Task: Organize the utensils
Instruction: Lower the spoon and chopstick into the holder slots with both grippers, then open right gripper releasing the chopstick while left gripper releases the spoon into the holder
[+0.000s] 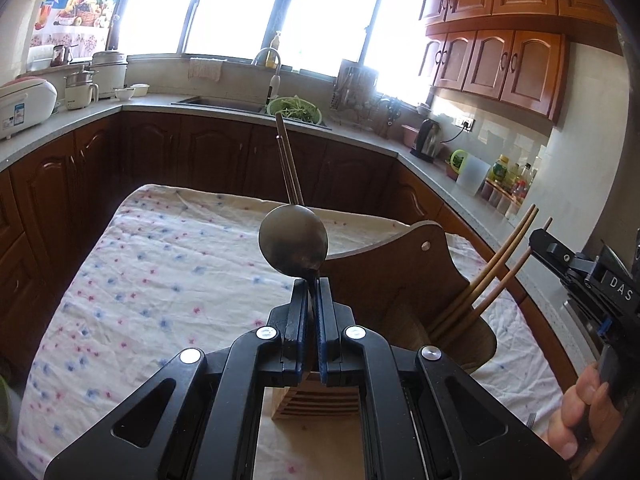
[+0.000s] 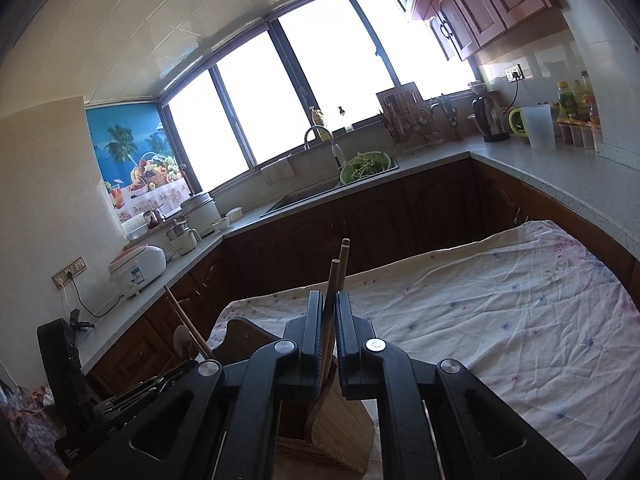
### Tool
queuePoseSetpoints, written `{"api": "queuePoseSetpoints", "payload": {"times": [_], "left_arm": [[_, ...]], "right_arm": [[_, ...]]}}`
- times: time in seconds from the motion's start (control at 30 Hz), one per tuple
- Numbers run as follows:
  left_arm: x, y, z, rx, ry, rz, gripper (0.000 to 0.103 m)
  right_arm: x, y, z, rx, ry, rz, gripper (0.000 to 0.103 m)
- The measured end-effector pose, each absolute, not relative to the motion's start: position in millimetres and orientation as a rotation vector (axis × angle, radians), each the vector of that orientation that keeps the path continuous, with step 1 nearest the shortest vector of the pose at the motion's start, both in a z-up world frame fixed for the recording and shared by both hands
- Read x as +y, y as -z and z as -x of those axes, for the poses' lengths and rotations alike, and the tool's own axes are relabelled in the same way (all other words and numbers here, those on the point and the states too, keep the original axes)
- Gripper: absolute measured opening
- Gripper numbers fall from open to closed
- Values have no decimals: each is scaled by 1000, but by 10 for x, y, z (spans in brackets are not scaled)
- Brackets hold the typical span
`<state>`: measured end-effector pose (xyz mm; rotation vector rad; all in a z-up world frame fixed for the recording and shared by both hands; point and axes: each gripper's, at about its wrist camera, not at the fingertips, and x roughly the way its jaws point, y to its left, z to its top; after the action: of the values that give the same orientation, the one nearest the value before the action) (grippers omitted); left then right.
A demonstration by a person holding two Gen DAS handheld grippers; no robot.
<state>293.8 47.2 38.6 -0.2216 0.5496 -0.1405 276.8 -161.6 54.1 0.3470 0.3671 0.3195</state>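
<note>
- two tools, both loaded: my left gripper (image 1: 311, 300) is clamped on a spoon (image 1: 293, 240), bowl up, handle running down between the fingers.
- my right gripper (image 2: 329, 316) pinches a pair of chopsticks (image 2: 335, 276), upright.
- the wooden holder (image 1: 404, 280) sits just below and right of the spoon; i judge the left is nearer.

One round steel spoon (image 1: 293, 240), one curved wooden utensil holder (image 1: 404, 280), five brown wooden chopsticks (image 1: 486, 276), two black grippers (image 1: 311, 308).
</note>
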Motion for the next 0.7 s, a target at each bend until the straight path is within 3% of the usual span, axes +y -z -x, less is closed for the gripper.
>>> {"api": "queuePoseSetpoints", "payload": {"times": [0.6, 0.67, 0.7], "left_arm": [[509, -462, -2860, 557, 126, 206, 4], [531, -493, -2810, 553, 124, 210, 6], [541, -512, -2779, 549, 126, 212, 9]], "right_arm": [[-1638, -604, -2724, 387, -316, -351, 11], [-1669, -632, -2683, 381, -316, -361, 16], [-1686, -649, -2654, 376, -315, -367, 23]]}}
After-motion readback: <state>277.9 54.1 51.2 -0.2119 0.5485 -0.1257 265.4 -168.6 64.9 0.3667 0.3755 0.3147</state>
